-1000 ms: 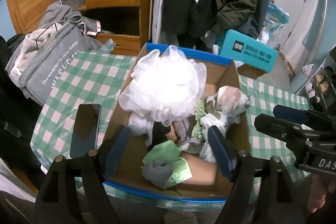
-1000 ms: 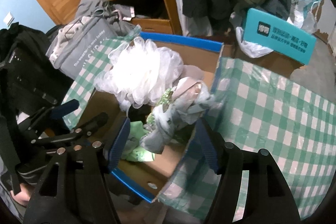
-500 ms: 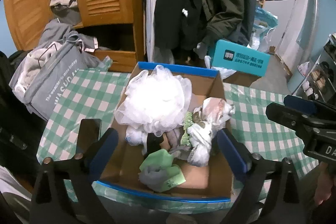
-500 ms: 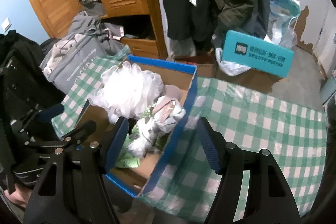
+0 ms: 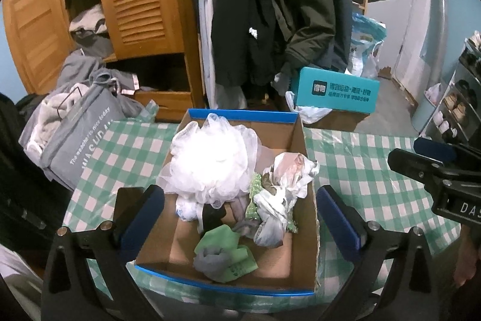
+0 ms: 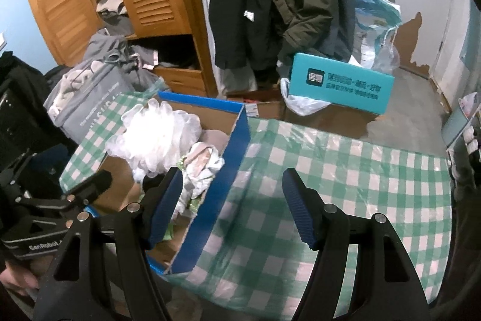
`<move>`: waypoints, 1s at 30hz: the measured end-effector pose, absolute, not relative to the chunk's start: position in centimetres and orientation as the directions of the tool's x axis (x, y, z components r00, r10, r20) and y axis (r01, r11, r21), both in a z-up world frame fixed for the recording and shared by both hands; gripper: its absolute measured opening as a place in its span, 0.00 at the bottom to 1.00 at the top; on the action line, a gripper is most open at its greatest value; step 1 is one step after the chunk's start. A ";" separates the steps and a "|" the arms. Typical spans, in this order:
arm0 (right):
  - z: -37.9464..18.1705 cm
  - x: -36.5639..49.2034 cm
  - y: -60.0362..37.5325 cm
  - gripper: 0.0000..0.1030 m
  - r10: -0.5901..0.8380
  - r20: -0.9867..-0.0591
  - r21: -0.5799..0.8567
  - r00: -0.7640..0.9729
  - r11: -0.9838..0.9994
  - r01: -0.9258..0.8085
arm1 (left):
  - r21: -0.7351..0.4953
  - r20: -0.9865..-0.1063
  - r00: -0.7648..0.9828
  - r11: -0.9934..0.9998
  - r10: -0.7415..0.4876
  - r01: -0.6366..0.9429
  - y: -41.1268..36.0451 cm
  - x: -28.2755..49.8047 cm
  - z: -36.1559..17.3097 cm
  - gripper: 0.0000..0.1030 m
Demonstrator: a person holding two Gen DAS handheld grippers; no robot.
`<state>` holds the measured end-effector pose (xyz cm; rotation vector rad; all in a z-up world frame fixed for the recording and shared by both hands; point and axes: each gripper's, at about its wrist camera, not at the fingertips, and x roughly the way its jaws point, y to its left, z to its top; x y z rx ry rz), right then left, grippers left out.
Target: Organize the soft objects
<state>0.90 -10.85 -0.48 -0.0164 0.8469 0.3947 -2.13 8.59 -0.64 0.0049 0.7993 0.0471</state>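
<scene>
Both grippers have drawn back and up from the cardboard box; it looks smaller now. The left gripper has just been opening and stands wide, its blue pads astride the box, pinching nothing. The right gripper is parted and empty over the checked tablecloth and the box's blue wall. Inside lie a white mesh pouf, a crumpled patterned cloth and a green cloth. The grey bag reads "The weather is nice today"; the teal box's characters are unreadable. Coats hang behind.
</scene>
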 end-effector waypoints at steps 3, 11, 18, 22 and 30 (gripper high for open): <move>-0.7 0.9 -11.3 0.66 0.329 -0.731 0.139 0.598 0.930 -0.341 | 0.043 -0.712 0.700 0.998 0.058 -0.039 8.2 -2.1 -0.6 0.99; -1.1 1.2 -11.9 0.66 0.329 -0.736 0.149 0.592 0.931 -0.332 | 0.078 -0.699 0.710 0.996 0.086 -0.044 7.5 -1.8 -0.4 0.99; -1.0 1.2 -12.0 0.66 0.341 -0.729 0.159 0.594 0.928 -0.337 | 0.067 -0.707 0.702 0.996 0.085 -0.053 7.6 -1.7 -0.5 0.99; -0.8 1.1 -12.0 0.66 0.344 -0.725 0.160 0.596 0.926 -0.341 | 0.067 -0.709 0.700 0.996 0.087 -0.056 7.7 -1.7 -0.6 0.99; -0.8 1.1 -12.0 0.66 0.343 -0.727 0.160 0.595 0.927 -0.340 | 0.056 -0.710 0.698 0.996 0.090 -0.071 7.9 -1.8 -0.8 0.99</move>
